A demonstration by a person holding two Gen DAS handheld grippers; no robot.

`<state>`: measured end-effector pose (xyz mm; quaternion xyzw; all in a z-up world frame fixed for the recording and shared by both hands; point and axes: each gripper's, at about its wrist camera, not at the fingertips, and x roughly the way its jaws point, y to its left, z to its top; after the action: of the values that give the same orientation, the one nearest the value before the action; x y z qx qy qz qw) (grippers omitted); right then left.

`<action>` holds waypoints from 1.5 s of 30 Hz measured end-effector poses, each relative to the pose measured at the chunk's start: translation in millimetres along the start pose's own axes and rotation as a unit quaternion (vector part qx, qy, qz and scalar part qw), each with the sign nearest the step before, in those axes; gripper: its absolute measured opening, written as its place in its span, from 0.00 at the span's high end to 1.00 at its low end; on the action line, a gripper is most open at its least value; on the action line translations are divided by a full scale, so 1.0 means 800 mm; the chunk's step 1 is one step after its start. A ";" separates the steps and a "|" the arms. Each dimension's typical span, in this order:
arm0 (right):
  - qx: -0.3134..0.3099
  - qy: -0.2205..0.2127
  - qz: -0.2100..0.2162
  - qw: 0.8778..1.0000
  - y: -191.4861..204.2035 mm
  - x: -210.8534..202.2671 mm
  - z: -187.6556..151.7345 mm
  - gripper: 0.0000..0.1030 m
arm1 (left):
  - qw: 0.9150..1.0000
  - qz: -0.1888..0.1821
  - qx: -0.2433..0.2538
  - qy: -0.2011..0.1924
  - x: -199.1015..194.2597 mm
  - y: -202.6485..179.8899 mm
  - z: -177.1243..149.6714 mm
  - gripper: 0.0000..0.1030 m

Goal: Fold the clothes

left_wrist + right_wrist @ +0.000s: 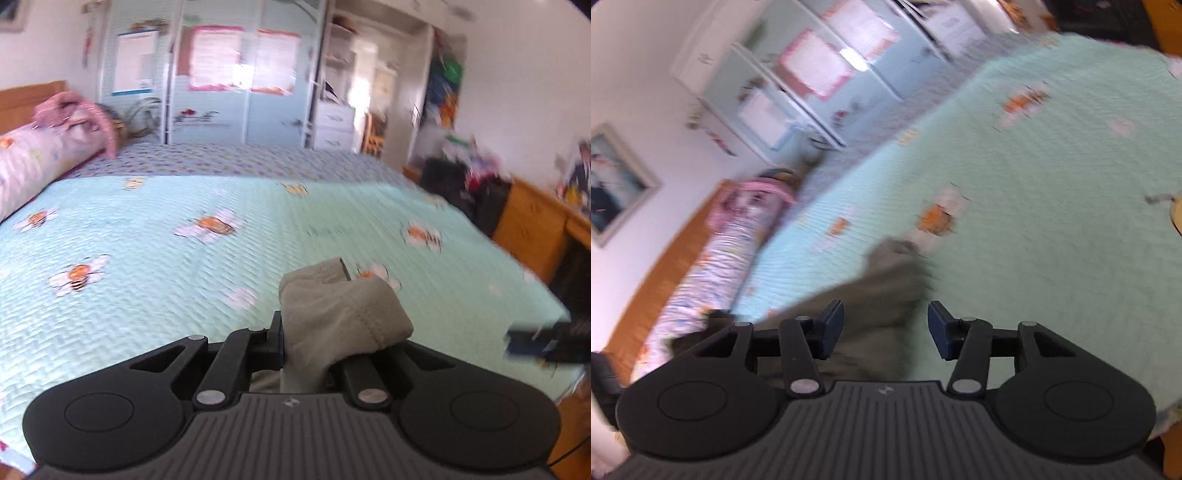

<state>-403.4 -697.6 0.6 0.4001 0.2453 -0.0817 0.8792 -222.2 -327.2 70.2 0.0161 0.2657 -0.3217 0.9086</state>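
An olive-grey garment (pixel 343 314) is bunched over my left gripper (pixel 295 332), which is shut on it; the cloth hides the fingertips and hangs down between the arms. It is held above a mint quilt with bee prints (pixel 147 240). In the right wrist view the same garment (pixel 882 280) appears as a blurred dark olive heap on the quilt (pixel 1052 221), just beyond and under my right gripper (pixel 886 326). That gripper stands open, its blue pads (pixel 833 328) apart and not pressing on the cloth.
A long floral bolster (pixel 33 162) with a pink cloth (pixel 74 107) on it lies along the wooden headboard. Pale blue wardrobe doors (pixel 221 92) stand past the bed. A wooden desk (pixel 535 221) and cluttered dark items flank the bed's right side.
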 end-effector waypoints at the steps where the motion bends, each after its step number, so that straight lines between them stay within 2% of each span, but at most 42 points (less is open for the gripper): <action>1: 0.006 0.011 -0.006 1.000 -0.005 0.011 -0.001 0.49 | 1.000 -0.007 -0.008 -0.003 -0.008 0.009 0.004 0.93; 5: 0.002 0.035 -0.031 0.999 -0.002 0.057 0.001 0.44 | 0.997 -0.067 -0.038 0.024 -0.019 0.021 -0.002 0.93; 7: -0.001 0.043 -0.035 0.998 0.004 0.080 0.007 0.39 | 0.995 -0.089 -0.032 0.041 -0.016 0.010 -0.010 0.93; 10: -0.003 0.049 -0.041 0.998 0.006 0.115 0.019 0.34 | 0.993 -0.102 -0.014 0.061 -0.012 -0.002 -0.028 0.93; 15: 0.002 0.053 -0.063 0.997 0.003 0.179 0.044 0.33 | 0.990 -0.112 -0.029 0.076 -0.004 0.006 -0.038 0.93; 19: 0.001 0.073 -0.052 0.996 0.012 0.245 0.062 0.31 | 0.990 -0.109 -0.040 0.076 -0.008 0.012 -0.029 0.93; 21: -0.011 0.095 -0.060 0.994 0.022 0.281 0.065 0.31 | 0.991 -0.105 -0.042 0.074 -0.013 0.013 -0.024 0.93; 24: -0.052 0.100 -0.075 0.991 0.035 0.308 0.053 0.32 | 0.992 -0.097 -0.044 0.070 -0.013 0.011 -0.017 0.93; 25: -0.064 0.098 -0.072 0.990 0.038 0.306 0.049 0.42 | 0.992 -0.095 -0.044 0.069 -0.011 0.010 -0.015 0.93; 26: -0.076 0.097 -0.068 0.990 0.040 0.304 0.044 0.57 | 0.992 -0.094 -0.043 0.066 -0.009 0.008 -0.012 0.93; 27: -0.088 0.096 -0.065 0.989 0.042 0.302 0.040 0.97 | 0.993 -0.095 -0.043 0.063 -0.006 0.006 -0.009 0.93; 29: -0.063 0.081 -0.043 0.994 0.030 0.276 0.038 0.98 | 0.992 -0.103 -0.040 0.054 -0.001 0.000 0.001 0.93; 31: -0.020 0.043 -0.030 0.998 0.009 0.230 0.049 0.98 | 0.991 -0.119 -0.042 0.041 0.002 -0.007 0.015 0.93; 35: 0.049 -0.066 -0.006 0.997 -0.033 0.111 0.094 0.98 | 0.982 -0.185 -0.049 -0.004 0.000 -0.030 0.055 0.93; 40: 0.060 -0.209 -0.012 0.976 -0.051 -0.034 0.142 0.98 | 0.962 -0.260 -0.058 -0.060 0.000 -0.061 0.113 0.93; 44: 0.027 -0.284 -0.036 0.958 -0.039 -0.103 0.158 0.99 | 0.940 -0.315 -0.110 -0.071 0.017 -0.079 0.159 0.93; 45: 0.018 -0.292 -0.040 0.956 -0.037 -0.108 0.162 0.99 | 0.940 -0.317 -0.109 -0.072 0.022 -0.087 0.168 0.93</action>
<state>-441.0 -818.3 96.2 0.3643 -0.0072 -0.2346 0.9012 -188.9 -419.5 187.0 -0.1912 0.2245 -0.5622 0.7727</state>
